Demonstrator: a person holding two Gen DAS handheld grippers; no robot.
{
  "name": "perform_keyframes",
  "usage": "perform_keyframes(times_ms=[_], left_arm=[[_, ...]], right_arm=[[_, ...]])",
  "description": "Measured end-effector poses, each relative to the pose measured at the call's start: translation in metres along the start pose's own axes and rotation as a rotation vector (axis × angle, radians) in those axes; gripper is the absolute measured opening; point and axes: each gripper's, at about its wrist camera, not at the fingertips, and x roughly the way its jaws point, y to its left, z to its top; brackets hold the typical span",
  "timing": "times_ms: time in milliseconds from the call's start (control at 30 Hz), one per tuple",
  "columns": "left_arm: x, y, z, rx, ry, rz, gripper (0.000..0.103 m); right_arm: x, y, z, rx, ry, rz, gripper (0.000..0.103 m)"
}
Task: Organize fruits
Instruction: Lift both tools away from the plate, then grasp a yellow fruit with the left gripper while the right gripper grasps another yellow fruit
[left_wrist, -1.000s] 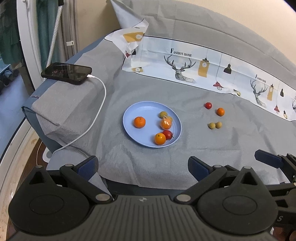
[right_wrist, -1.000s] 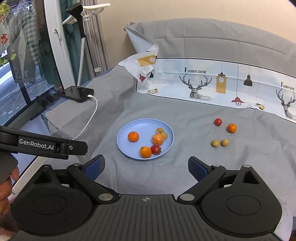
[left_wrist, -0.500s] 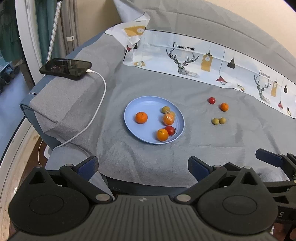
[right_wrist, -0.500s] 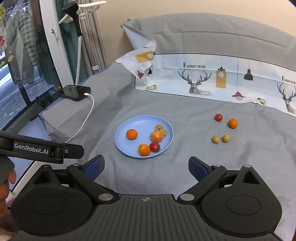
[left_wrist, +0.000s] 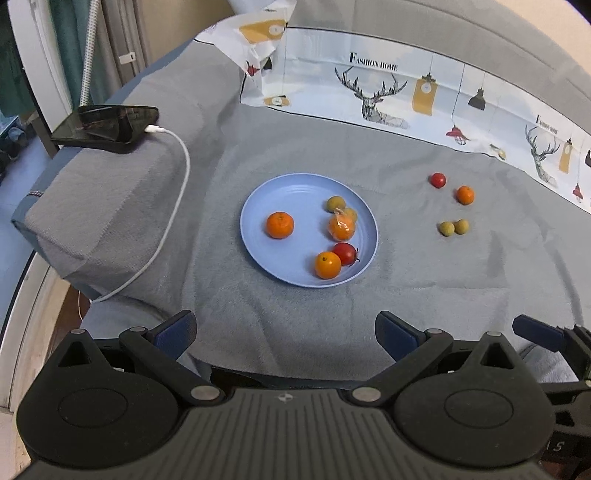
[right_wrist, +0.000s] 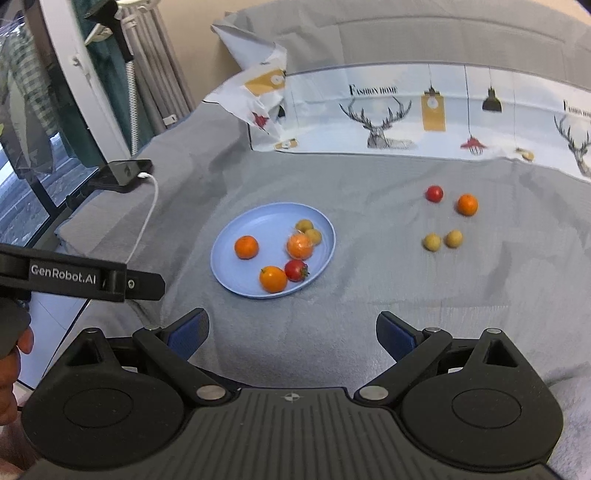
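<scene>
Both wrist views have closed in on the blue plate (left_wrist: 258, 206) over the last second; fruit sits larger and lower in frame, nothing on the cloth has shifted. Left gripper (left_wrist: 286, 332) hovers short of the plate's near rim, jaws spread wide, nothing between them. Right gripper (right_wrist: 291, 330) same: wide open, empty, hanging over the near edge of the grey cloth (right_wrist: 369, 295), short of the plate. On the plate: one mandarin (left_wrist: 280, 225) left of centre, a wrapped orange fruit (left_wrist: 341, 228) right of centre touching two small yellow-green fruits (left_wrist: 336, 204) at the far-right rim, a second orange (left_wrist: 327, 264) at the near rim touching a red tomato (left_wrist: 345, 253). Off the plate, well to its right on the cloth: a loose tomato (left_wrist: 437, 180), a loose orange (left_wrist: 465, 195) just beside it, and a pair of loose yellow-green fruits (left_wrist: 453, 227) touching each other, nearer the camera. Left of the plate, a phone (left_wrist: 107, 123) lies on a raised fold with a white cable (left_wrist: 173, 206) plugged in. Behind the plate, a deer-print sheet (left_wrist: 406, 99) runs along the back.
</scene>
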Motion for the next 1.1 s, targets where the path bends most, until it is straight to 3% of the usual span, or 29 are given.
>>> perform_keyframes(times_ms=[233,700,900,1100], left_arm=[[0.028,-0.024,0.022,0.045,0.046,0.029,0.103],[0.088,-0.073,0.056,0.107,0.144,0.062,0.103],[0.113,-0.100,0.072,0.142,0.163,0.042,0.103],[0.159,-0.147,0.084,0.239,0.182,-0.027,0.103]], right_arm=[[0.018,-0.030,0.010,0.075,0.027,-0.001,0.097],[0.045,-0.117,0.027,0.227,0.006,-0.126,0.097],[0.059,-0.149,0.030,0.263,-0.001,-0.188,0.097],[0.079,-0.188,0.034,0.236,-0.050,-0.315,0.097]])
